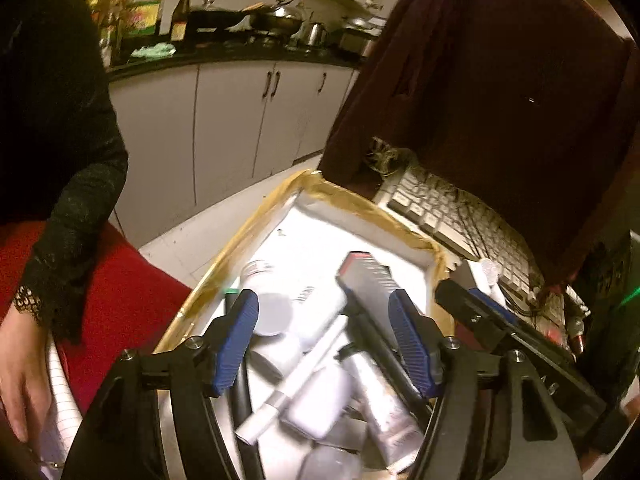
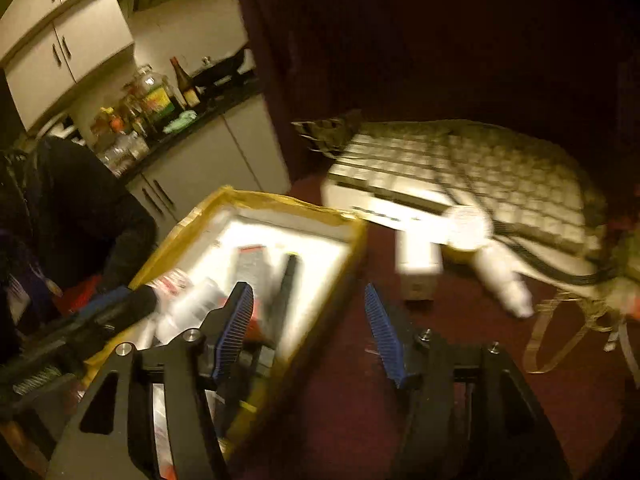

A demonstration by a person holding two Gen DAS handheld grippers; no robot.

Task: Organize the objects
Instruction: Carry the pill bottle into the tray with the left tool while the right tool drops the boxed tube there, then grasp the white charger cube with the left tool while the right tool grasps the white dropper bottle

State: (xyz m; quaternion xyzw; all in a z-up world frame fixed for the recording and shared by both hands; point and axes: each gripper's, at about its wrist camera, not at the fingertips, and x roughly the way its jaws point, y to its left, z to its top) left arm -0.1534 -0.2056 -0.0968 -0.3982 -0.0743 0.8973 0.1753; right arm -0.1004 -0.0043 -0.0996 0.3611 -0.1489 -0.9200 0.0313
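A white foam box with yellow-taped rim [image 1: 372,204] [image 2: 280,202] holds several white bottles, tubes, a white pen [image 1: 296,380] and a grey comb-like item [image 1: 368,276]. My left gripper [image 1: 324,328] is open and empty, hovering over the box contents. My right gripper [image 2: 310,312] is open and empty, over the box's right rim and the dark red table. The right gripper also shows in the left wrist view [image 1: 480,304]. Outside the box lie a small white carton [image 2: 418,260] and a white bottle [image 2: 504,276].
A white keyboard [image 2: 460,172] [image 1: 460,220] lies behind the box, partly under a dark maroon cloth-covered object [image 1: 500,80]. Tape loops [image 2: 560,332] lie at right. A person in black and red [image 1: 60,200] is at left. Kitchen counter with bottles [image 1: 180,12] behind.
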